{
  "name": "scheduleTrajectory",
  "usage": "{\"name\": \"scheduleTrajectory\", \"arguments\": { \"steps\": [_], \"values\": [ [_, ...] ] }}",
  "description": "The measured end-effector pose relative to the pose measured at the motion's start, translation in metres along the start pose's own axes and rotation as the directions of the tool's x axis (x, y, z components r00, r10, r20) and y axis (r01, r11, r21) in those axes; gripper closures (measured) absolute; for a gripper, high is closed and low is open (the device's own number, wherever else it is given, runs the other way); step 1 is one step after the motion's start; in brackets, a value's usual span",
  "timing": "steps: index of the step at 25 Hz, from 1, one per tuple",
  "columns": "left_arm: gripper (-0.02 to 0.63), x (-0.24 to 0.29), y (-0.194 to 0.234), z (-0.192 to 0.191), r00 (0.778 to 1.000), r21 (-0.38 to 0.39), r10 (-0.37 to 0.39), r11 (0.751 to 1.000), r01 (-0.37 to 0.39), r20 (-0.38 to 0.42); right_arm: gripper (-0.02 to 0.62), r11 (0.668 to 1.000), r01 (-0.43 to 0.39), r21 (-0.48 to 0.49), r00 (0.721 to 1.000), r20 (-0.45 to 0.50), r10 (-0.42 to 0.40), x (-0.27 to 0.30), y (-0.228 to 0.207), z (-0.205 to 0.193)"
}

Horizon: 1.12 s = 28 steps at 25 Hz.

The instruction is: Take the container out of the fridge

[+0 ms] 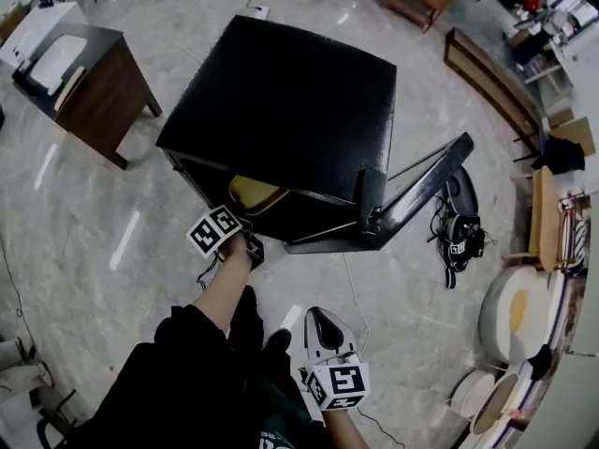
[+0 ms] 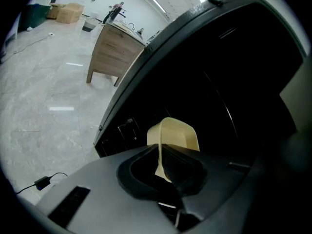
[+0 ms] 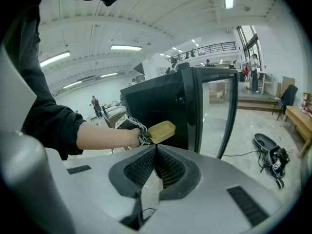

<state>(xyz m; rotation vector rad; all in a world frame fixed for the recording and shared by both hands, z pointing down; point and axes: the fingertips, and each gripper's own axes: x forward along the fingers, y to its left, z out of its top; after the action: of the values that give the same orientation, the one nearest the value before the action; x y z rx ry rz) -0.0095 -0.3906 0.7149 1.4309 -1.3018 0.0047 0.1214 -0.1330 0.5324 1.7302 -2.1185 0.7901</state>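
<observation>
Cream-yellow container (image 3: 162,131): a shallow, rounded-rectangle tub with a rolled rim, apparently smooth matte plastic. It is held at the mouth of the fridge (image 1: 281,92), just under the front edge of its top and toward the left corner of the opening.

Left gripper (image 2: 160,156): fingers pinching one thin wall of the tub at the rim, the rest of the tub cantilevered forward.

Right gripper (image 3: 155,150): ribbed fingers pressed together on nothing, well back from the fridge.

Fridge: boxy and black with a finely textured top. Its glass-panelled door (image 1: 421,190) stands wide open at the right.

Floor (image 1: 103,241): glossy, marble-patterned tile.

Risks, as judged:
- The one-sided pinch on a smooth, thin wall may let the tub pivot or slip out, more so if it carries contents, which no view shows.
- Lifting too soon may knock the tub's far rim against the front edge of the fridge's top.
- A drop would land on hard tile.
</observation>
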Motion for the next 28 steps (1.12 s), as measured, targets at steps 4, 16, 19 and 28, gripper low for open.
{"name": "scheduleTrajectory", "arguments": {
  "steps": [4,16,19,28],
  "values": [
    [0.58,-0.029,0.006,-0.005,1.0,0.024,0.012,1.0,-0.012,0.012,0.558,0.999,-0.025,-0.019,0.999,0.024,0.026,-0.012,0.002,0.003],
    [0.58,-0.127,0.021,-0.025,1.0,0.116,0.008,0.993,-0.009,0.009,0.558,0.995,-0.079,-0.059,0.991,0.105,0.085,-0.058,0.013,0.011],
    [0.58,-0.151,0.021,-0.038,1.0,0.131,-0.008,0.991,0.009,-0.006,0.558,0.994,-0.086,-0.06,0.988,0.121,0.093,-0.07,0.013,0.011],
    [0.58,-0.213,0.027,-0.09,0.997,0.15,-0.049,0.987,0.058,-0.062,0.56,0.993,-0.102,-0.056,0.982,0.151,0.109,-0.095,0.019,0.004]
  ]
}}
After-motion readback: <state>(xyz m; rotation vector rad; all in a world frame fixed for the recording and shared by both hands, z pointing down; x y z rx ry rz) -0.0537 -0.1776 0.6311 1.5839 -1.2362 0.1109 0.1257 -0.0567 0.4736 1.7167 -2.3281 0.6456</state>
